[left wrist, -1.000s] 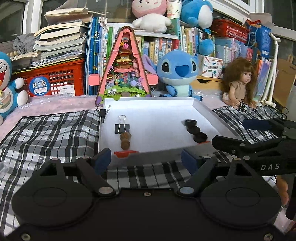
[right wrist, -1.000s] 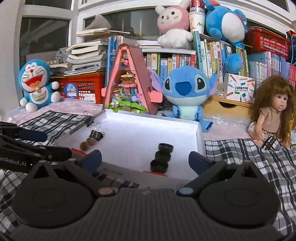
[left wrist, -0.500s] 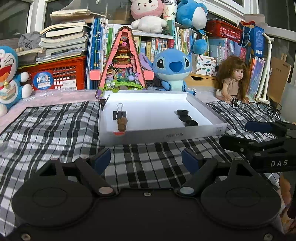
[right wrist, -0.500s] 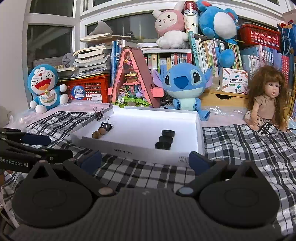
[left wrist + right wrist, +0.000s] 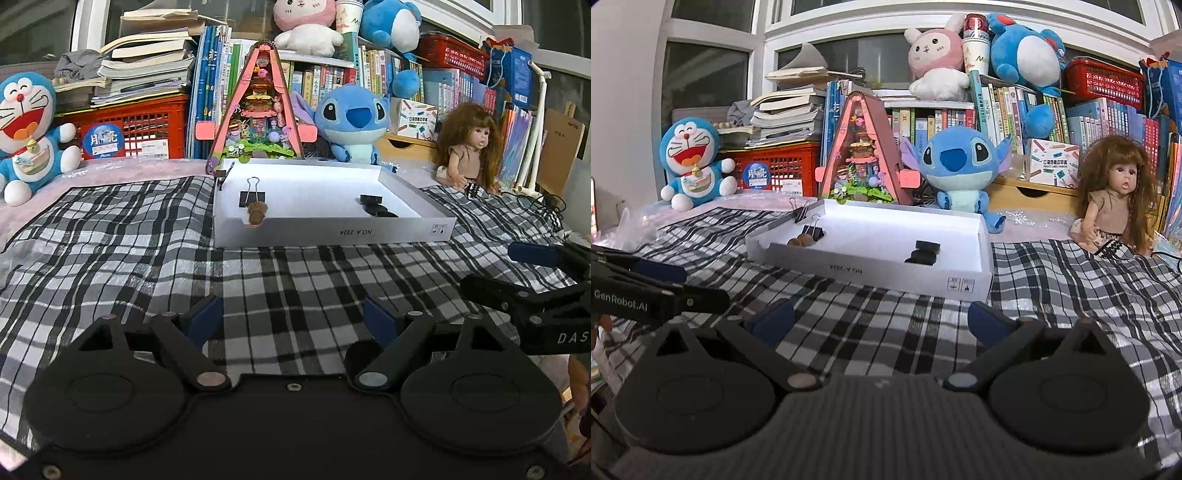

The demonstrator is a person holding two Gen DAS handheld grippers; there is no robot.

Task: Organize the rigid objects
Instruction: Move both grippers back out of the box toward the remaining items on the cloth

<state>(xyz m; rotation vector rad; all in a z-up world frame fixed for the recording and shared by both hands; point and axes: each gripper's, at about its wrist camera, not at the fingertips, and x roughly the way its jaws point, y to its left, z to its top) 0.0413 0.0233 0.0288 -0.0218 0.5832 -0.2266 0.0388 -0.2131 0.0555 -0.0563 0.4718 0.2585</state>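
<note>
The white box (image 5: 334, 230) lay upper centre in both views, long axis across the frame, holding a binder clip (image 5: 252, 197), brown balls (image 5: 255, 215) and black discs (image 5: 376, 210). Both claws, left (image 5: 293, 319) and right (image 5: 882, 321), gaped empty below it, bare plaid cloth (image 5: 147, 258) between.

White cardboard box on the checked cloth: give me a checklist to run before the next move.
1. Left gripper open, nothing between its fingers: ok.
2. Right gripper open and empty: ok.
3. White cardboard box upright on the black-and-white checked cloth: ok.
4. Black binder clip and brown round pieces inside the box: ok.
5. Black round caps inside the box: ok.
6. Second binder clip properly inside: cannot tell.
</note>
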